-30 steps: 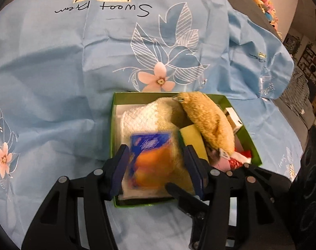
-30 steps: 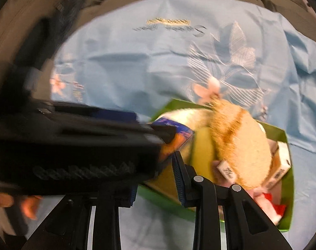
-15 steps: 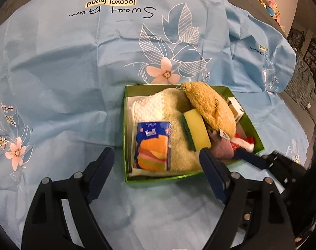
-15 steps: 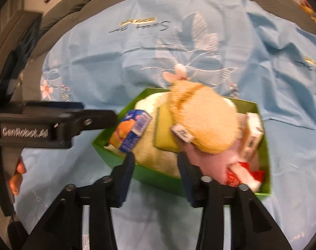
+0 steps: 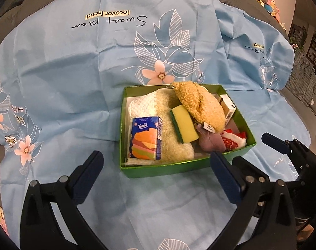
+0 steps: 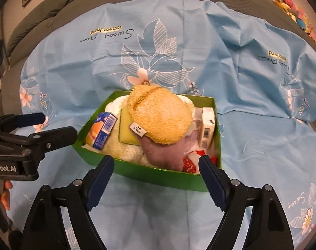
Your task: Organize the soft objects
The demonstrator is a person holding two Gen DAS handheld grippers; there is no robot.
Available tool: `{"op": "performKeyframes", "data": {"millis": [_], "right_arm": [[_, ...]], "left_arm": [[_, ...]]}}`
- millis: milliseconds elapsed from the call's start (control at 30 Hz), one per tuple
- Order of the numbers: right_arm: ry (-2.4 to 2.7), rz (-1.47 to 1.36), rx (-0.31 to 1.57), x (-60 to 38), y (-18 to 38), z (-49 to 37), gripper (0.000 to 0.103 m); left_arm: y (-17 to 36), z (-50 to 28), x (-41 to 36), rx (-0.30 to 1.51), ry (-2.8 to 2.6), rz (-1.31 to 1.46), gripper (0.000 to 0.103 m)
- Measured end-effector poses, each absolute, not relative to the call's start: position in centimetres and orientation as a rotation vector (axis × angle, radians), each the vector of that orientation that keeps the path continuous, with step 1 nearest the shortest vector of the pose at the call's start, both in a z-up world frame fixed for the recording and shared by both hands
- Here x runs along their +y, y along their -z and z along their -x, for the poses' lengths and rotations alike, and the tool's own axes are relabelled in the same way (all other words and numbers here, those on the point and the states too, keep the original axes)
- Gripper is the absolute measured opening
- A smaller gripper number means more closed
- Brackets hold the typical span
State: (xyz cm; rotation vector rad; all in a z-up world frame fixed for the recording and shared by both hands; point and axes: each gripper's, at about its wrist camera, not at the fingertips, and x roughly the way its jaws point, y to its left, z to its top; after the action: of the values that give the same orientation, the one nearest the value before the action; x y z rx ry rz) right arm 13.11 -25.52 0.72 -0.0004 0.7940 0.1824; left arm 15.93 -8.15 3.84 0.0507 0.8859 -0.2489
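I read this as the release step. My left gripper is empty, its jaws opening; the tissue pack lies just ahead of it inside the green box, beside the yellow sponge and fuzzy tan pouch. My right gripper is likewise empty and opening, with the box's near wall just ahead. No loose item shows on the blue cloth. Next move, in my judgement: withdraw both clear of the box.

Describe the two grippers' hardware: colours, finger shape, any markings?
Both alike: the left gripper and right gripper have matte black frames with silver pivot screws. Their fingers are flat, dark blue and ridged inside. White lettering ending "Robot.AI" marks the left one's side. No cables visible.
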Motion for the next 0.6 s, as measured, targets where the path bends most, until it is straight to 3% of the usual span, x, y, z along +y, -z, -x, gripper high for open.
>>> {"op": "performKeyframes", "data": {"millis": [600], "right_arm": [[-0.078,-0.06,0.898,-26.5,-0.3,-15.1,0.084]], "left_arm": [[-3.5,-16.4,-8.3,0.963,0.147,-0.031,0.102]]}}
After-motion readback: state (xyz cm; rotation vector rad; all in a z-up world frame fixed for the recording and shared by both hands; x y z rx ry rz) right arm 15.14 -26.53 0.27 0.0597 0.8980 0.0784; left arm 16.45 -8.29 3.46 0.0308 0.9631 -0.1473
